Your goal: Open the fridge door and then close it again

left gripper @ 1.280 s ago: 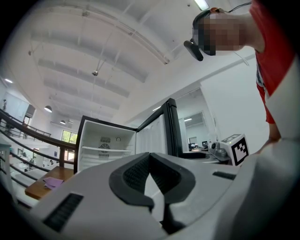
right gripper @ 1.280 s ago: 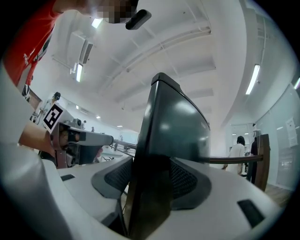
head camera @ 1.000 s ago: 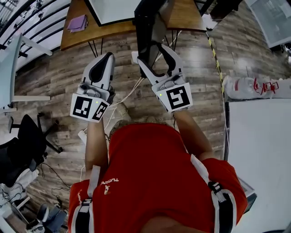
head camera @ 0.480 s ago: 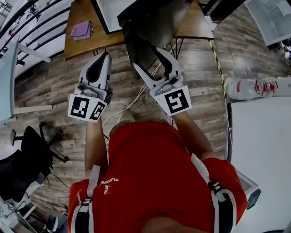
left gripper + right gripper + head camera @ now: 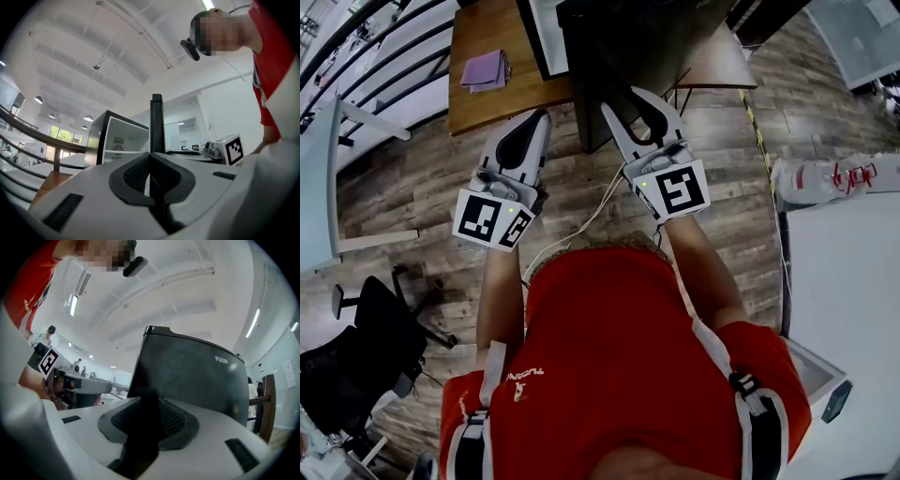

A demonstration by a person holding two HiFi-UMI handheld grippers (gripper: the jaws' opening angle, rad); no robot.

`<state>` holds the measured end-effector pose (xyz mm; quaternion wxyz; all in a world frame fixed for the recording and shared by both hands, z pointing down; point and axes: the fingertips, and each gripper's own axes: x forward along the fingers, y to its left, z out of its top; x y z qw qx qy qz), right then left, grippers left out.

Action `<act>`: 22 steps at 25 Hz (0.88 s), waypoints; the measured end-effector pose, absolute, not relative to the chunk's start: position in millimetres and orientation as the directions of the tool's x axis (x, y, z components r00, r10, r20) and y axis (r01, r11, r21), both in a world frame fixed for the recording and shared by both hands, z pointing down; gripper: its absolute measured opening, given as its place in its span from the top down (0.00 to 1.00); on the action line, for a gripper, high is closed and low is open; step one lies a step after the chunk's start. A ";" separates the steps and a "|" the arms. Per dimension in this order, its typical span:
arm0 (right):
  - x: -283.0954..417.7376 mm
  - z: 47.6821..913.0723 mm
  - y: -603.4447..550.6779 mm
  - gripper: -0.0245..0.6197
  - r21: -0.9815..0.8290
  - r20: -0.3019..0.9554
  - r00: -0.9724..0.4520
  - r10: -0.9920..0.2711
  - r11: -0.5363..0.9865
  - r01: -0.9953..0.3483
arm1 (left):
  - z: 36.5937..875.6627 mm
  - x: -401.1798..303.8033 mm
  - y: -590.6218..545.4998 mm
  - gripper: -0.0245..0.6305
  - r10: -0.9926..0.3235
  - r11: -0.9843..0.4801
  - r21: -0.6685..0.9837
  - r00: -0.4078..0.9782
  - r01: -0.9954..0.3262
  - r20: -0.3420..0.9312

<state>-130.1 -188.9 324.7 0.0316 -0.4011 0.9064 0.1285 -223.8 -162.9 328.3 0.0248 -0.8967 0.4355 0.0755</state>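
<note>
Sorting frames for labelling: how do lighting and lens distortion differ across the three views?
Head view: evenly lit and sharp, floor planks bowed by the wide lens. Left gripper view: dark round vignette, bright ceiling, the fridge interior clear. Right gripper view: same vignette; the fridge door is a dark backlit slab, its logo legible.

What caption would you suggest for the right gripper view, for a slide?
Right claw, its jaws just closing, grips the edge of the open black FUXIN fridge door.
</note>
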 end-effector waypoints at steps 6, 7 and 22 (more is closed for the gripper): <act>-138.0 321.8 -218.9 0.84 0.218 -0.148 -0.651 -0.744 0.617 -0.756 | 322.4 -228.2 -180.5 0.95 -0.759 -0.640 0.018 0.629 -0.768 -0.169; -139.4 321.5 -222.9 0.85 0.217 -0.146 -0.652 -0.744 0.619 -0.755 | 321.2 -229.3 -183.9 0.95 -0.761 -0.638 0.020 0.626 -0.770 -0.172; -163.3 314.9 -283.2 0.92 0.199 -0.135 -0.709 -0.692 0.682 -0.704 | 309.8 -240.3 -238.0 0.95 -0.815 -0.563 0.030 0.550 -0.826 -0.182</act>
